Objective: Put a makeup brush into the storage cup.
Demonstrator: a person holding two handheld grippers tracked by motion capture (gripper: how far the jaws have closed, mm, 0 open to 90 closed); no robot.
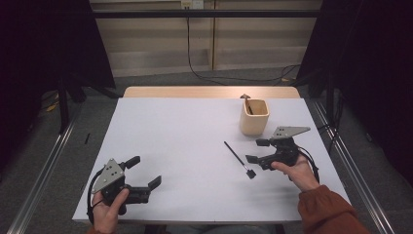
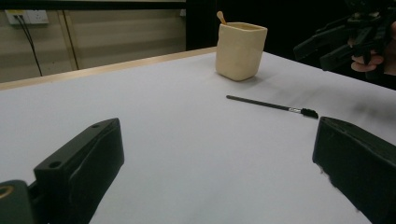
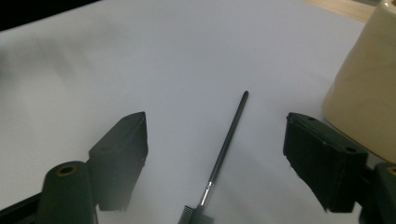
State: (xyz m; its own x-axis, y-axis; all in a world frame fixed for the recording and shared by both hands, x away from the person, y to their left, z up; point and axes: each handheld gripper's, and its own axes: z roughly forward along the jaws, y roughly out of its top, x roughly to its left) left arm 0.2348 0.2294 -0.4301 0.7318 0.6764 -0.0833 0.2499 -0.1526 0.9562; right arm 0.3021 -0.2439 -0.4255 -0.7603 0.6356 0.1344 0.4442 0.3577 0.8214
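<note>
**A:** So, which hand gets the brush (image 1: 239, 159)? It's lying flat on the table (image 1: 185, 146), right half, a bit toward the person from the cup (image 1: 254, 117) and apart from it.

**B:** Right gripper (image 1: 254, 150), easy. In the high view the brush sits just to its left, with the bristle end almost under the lower jaw. The left gripper (image 1: 145, 172) is way over at the near left corner, well apart from it, jaws spread wide with nothing between them.

**A:** How does the long axis run?

**B:** Diagonal. In the high view the thin handle tip points up-left, away from the person, and the bristle end is down-right, toward the right hand (image 1: 298, 174). From the right gripper view the brush (image 3: 223, 156) runs pretty much straight out ahead between the two jaws, bristle head nearest the camera, handle tip farthest.

**A:** So the jaws line up along it, not across it?

**B:** Their gap straddles it, one jaw on either side of the shaft, so closing would pinch across the thin handle. That's the orientation you'd want, I reckon. But the pads aren't on it. The jaws are apart, fairly wide, not clamped on anything, and they look a little above and short of the shaft.

**A:** Anything in the way?

**B:** The cup is close on the right jaw's side in that view. There's already a stick (image 2: 221, 17) poking out of it.
</note>
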